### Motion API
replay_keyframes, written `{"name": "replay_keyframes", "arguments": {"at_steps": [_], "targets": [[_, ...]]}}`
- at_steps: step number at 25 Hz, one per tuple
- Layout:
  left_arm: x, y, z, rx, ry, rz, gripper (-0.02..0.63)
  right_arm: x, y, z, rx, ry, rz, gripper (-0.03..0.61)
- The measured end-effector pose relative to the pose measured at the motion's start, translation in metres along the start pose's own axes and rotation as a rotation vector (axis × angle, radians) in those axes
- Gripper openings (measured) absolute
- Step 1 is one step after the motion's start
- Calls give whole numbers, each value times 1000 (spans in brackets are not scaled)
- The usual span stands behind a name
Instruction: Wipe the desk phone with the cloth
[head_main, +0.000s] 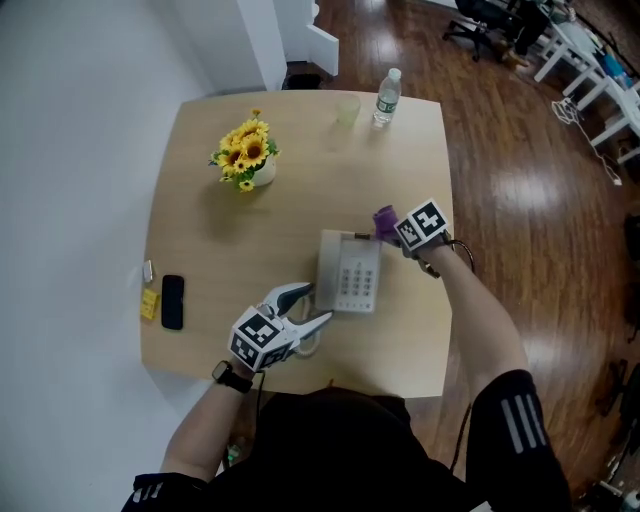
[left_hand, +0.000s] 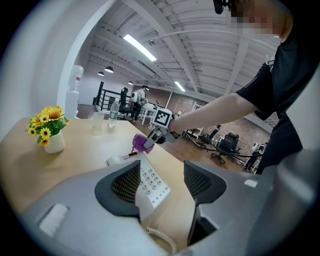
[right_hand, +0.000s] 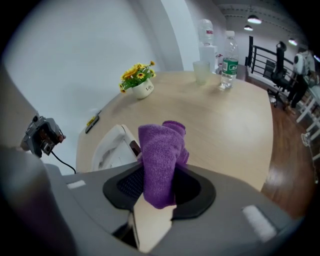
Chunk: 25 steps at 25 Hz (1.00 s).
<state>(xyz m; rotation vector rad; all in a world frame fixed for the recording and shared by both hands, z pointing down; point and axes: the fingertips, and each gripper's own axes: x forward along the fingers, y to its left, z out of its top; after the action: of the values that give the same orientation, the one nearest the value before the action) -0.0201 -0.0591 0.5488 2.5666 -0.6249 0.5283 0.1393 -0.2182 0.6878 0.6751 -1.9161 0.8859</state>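
A white desk phone (head_main: 350, 272) lies on the wooden table (head_main: 200, 220), right of centre. My right gripper (head_main: 392, 228) is shut on a bunched purple cloth (head_main: 386, 220) at the phone's far right corner. In the right gripper view the cloth (right_hand: 160, 160) stands up between the jaws, with the phone (right_hand: 112, 147) just to its left. My left gripper (head_main: 312, 305) is open at the phone's near left corner. In the left gripper view the keypad end of the phone (left_hand: 150, 182) lies between the wide jaws, and the cloth (left_hand: 141, 142) shows beyond it.
A pot of sunflowers (head_main: 247, 155) stands at the far left. A water bottle (head_main: 386, 97) and a clear cup (head_main: 347, 110) stand at the far edge. A black mobile phone (head_main: 172, 301) and a yellow item (head_main: 149, 303) lie near the left edge. The phone's coiled cord (left_hand: 160, 237) trails near me.
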Motion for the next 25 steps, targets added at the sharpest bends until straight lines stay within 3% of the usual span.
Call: {"name": "replay_keyframes", "arguments": {"at_steps": [3,7,12,25], "targets": [[-1,-1,1,5,-1,1,268,-6,-5,-5,-36,7,-31,152],[-6,-3,0,4,0,11,268,2,9,-11,-61,11,-11,152],[-9,-7,-3,6,0,13,268,4,21,-24,-45,-26,-17,152],[-11,-19,-1,25,-10,-1,268,29,88,-119,-20,2,57,150]]}}
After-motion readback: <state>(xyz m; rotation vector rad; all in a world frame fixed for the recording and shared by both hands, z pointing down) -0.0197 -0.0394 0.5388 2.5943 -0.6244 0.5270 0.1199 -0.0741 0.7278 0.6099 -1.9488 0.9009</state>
